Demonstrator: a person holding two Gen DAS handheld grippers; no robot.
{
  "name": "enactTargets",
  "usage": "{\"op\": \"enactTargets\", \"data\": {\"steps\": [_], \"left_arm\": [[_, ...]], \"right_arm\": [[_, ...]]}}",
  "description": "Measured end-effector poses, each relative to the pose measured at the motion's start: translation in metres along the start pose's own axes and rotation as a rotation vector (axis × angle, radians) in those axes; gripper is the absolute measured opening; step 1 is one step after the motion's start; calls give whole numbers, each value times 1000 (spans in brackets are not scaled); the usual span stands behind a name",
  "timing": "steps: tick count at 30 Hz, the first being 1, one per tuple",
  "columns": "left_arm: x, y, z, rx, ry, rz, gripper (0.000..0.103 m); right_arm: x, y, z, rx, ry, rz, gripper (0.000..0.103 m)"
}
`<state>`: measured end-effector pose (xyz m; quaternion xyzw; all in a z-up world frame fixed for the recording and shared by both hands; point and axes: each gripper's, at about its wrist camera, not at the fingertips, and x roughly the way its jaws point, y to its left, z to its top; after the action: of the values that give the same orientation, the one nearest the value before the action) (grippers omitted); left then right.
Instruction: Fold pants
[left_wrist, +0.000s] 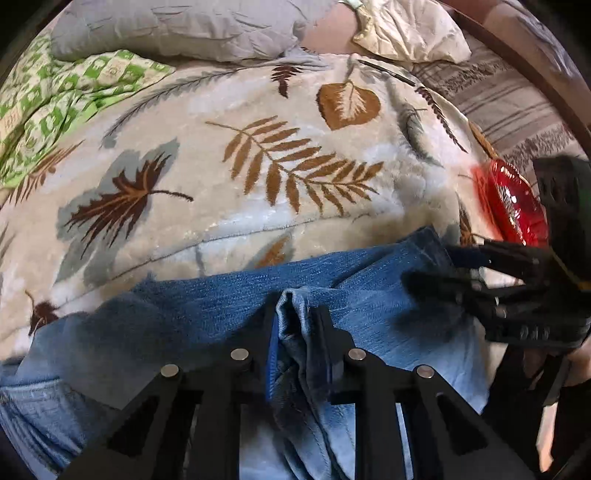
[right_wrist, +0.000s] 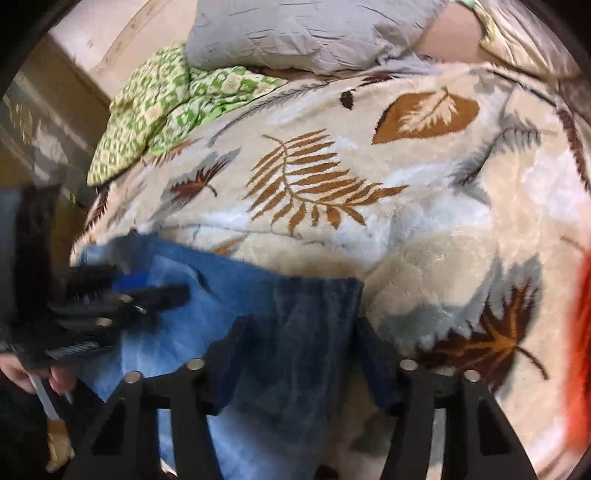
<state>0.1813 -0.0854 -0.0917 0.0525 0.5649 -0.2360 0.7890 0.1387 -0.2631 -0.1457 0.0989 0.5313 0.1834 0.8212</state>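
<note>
With the left claw (left_wrist: 295, 314) pinched on a bunched fold of the pants (left_wrist: 221, 295) lying on the bed's blanket (left_wrist: 221, 184), and the right claw (right_wrist: 299, 328) half-open astride their edge, close it before lifting both evenly.

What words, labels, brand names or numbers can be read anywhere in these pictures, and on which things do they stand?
None can be read.
Jeans: no tag, patch or brand shows in either view.
Leaf-print blanket: pictures of leaves only, no lettering.
Green checked cloth: its pale squares hold small marks, too small and blurred to tell whether they are letters.
Red shiny thing: glare only, no print visible.
</note>
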Motion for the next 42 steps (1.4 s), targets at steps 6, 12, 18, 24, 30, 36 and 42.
{"op": "enactTargets", "data": {"steps": [6,12,18,24,30,36,42], "left_arm": [[-14,15,-12,-28,-36,-83,10],[-3,21,-16,-37,-36,-75,12],[-57,21,-31,-84,-123,-67,77],[-58,-1,-64,-50,-33,-11,77],[-29,-22,-86,-19,12,11,49],[-30,-20,-91,54,1,70,9],[-27,-14,-91,27,1,54,12]], "right_arm": [[12,-11,-2,36,-7,24,48],[15,-8,-2,30,-12,-1,48],[-7,-7,-6,27,-12,24,53],[-34,12,-44,-43,6,20,55],[-23,19,-76,-62,60,-33,56],[-19,26,-83,-133,37,-91,55],[-17,26,-85,-141,28,-103,55]]}}
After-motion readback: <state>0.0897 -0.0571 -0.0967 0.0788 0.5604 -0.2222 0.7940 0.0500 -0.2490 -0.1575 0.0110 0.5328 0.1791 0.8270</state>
